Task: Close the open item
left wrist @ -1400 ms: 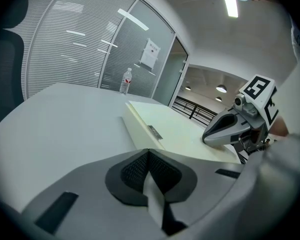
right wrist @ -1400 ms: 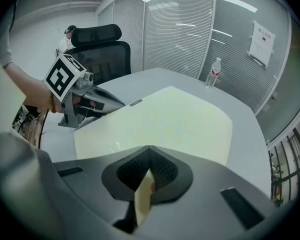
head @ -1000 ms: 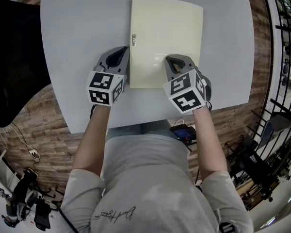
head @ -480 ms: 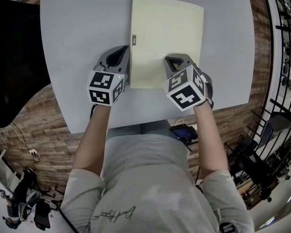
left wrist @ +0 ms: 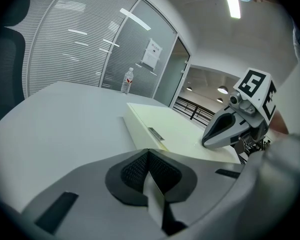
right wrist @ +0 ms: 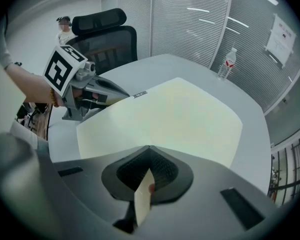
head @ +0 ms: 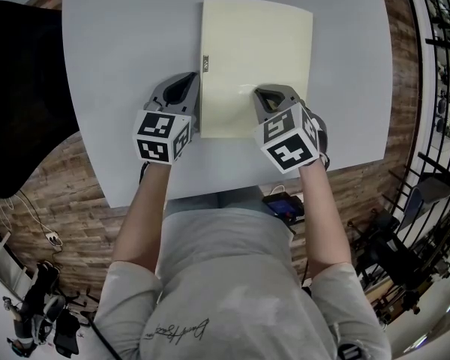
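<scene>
Hardly anything has moved in the last second: both of your grippers stay at the near end of the pale yellow folder (head: pixel 256 51), which has shifted only a trace on the grey table (head: pixel 127 43).

From the head view, the folder lies flat towards the far side of the table with its cover down. Your left gripper (head: pixel 187 79) sits on the table just beside the folder's left edge, near the near corner, below the small label (head: pixel 205 64) on that edge. Your right gripper (head: pixel 262 94) rests over the folder's top, close to its near edge. A black chair (head: pixel 22 88) stands off the table's left side.

From the left gripper view, your left gripper's (left wrist: pixel 149 152) jaws are pressed together with nothing between them. The folder's (left wrist: pixel 170 124) thick side and label (left wrist: pixel 156 133) lie just ahead to the right, and the right gripper's (left wrist: pixel 210 136) tip is down on the cover. A water bottle (left wrist: pixel 126 80) stands at the table's far edge.

From the right gripper view, your right gripper's (right wrist: pixel 149 149) jaws are likewise together and empty, poised over the folder's (right wrist: pixel 180 111) flat cover. The left gripper (right wrist: pixel 107 90) lies against the folder's far-left edge, with the chair (right wrist: pixel 102 31) behind it and the bottle (right wrist: pixel 226 64) beyond the folder.
</scene>
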Available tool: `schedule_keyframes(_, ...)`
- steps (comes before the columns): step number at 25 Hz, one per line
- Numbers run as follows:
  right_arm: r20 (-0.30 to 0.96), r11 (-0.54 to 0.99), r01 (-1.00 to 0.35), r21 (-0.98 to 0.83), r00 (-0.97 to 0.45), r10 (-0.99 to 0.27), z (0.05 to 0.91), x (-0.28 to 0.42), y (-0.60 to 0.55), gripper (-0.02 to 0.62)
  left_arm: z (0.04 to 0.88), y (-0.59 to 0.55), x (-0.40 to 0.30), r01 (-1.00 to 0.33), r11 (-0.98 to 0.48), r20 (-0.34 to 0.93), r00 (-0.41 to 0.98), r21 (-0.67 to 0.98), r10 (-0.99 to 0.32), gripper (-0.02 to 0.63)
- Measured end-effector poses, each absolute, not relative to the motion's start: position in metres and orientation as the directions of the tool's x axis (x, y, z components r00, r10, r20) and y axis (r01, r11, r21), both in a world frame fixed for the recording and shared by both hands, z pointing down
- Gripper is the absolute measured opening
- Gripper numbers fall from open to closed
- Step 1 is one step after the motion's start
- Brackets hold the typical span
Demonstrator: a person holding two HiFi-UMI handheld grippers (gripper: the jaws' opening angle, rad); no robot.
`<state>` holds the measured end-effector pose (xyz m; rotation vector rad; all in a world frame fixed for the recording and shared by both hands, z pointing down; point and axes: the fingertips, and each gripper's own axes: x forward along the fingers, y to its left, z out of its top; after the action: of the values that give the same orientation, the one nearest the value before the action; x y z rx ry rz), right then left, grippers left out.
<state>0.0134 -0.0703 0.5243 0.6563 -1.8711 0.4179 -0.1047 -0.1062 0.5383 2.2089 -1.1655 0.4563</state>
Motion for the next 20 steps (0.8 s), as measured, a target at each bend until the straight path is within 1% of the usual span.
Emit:
schedule_keyframes(4, 0.899, 0.747, -0.665, -0.007, -0.332, -0.287, 0.520, 0.015, -0.073, 0.012, 0.539, -0.108, -0.104, -0.830, -0.441, 0.547, 0.557, 0.342, -0.625, 0.009)
schedule_keyframes(14, 0.861, 0.722, -0.691, -0.023, -0.381, -0.337, 0.513, 0.016, -0.075, 0.012, 0.542, -0.108, -0.107, -0.836, -0.433, 0.557, 0.547, 0.335, -0.625, 0.009)
schedule_keyframes(20, 0.825, 0.686, -0.725, -0.065, -0.426, -0.372, 0.512, 0.016, -0.077, 0.012, 0.540, -0.110, -0.112, -0.841, -0.431, 0.554, 0.540, 0.328, -0.633, 0.009)
